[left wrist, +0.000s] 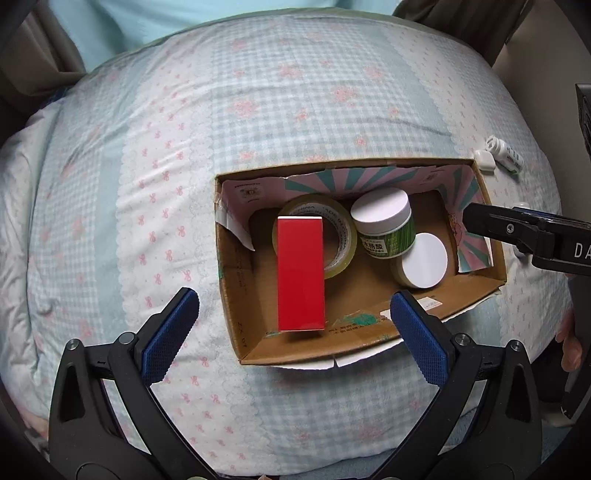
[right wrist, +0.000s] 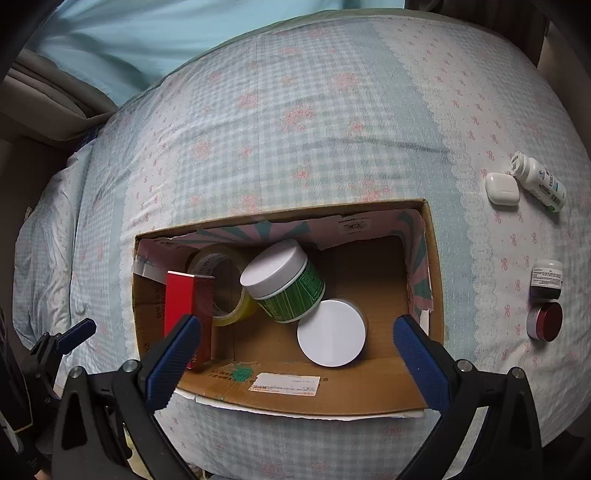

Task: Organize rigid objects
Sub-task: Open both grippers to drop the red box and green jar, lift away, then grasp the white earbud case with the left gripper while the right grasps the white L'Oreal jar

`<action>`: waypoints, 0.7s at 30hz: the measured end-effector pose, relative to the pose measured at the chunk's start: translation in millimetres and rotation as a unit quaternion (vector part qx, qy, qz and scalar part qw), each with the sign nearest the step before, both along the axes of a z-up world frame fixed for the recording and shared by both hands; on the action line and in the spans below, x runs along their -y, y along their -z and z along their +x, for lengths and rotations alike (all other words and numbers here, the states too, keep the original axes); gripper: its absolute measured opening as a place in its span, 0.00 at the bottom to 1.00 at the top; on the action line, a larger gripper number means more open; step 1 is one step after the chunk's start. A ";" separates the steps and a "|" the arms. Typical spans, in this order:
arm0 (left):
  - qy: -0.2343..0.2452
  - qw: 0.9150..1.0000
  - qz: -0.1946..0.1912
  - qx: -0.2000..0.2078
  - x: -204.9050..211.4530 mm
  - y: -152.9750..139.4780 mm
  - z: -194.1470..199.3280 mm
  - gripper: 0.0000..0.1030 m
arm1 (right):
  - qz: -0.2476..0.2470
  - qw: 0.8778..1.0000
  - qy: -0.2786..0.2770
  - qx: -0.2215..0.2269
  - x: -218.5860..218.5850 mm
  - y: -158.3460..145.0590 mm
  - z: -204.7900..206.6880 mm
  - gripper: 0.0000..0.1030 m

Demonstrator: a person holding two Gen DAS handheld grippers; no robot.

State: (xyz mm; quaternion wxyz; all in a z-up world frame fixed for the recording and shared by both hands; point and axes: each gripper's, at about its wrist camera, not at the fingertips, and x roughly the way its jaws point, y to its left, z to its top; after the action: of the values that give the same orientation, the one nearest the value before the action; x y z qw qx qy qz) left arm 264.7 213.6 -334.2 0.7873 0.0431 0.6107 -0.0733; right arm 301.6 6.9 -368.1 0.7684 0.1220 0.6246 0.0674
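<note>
An open cardboard box [left wrist: 369,341] [right wrist: 295,400] sits on the quilted bed. Inside lie a red box [left wrist: 301,273] [right wrist: 179,304], a tape roll [left wrist: 341,240] [right wrist: 221,266], a green jar with a white lid [left wrist: 384,225] [right wrist: 284,284] and a white-lidded tin [left wrist: 423,264] [right wrist: 332,334]. My left gripper [left wrist: 293,310] is open and empty above the box's near left part. My right gripper [right wrist: 295,332] is open and empty over the box's near wall; it shows at the box's right edge in the left wrist view [left wrist: 480,221].
On the quilt [right wrist: 295,129] right of the box lie a white earbud case [right wrist: 501,192] [left wrist: 484,159], a white pill bottle [right wrist: 539,182] [left wrist: 506,153], a small dark jar [right wrist: 546,282] and a red-sided tin [right wrist: 545,320]. A pale blue pillow [right wrist: 166,33] lies at the far end.
</note>
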 end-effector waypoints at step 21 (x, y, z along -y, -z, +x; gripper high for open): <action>0.024 0.993 -0.055 0.102 35.6 -120.6 -30.7 1.00 | -0.096 0.987 0.088 0.096 71.4 -127.3 -108.4 1.00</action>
State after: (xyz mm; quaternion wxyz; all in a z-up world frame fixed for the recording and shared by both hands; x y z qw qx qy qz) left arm 234.0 178.0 -213.6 0.8445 0.0215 0.5214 -0.1208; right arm 193.1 -64.5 -240.8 0.8359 0.0954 0.5383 -0.0496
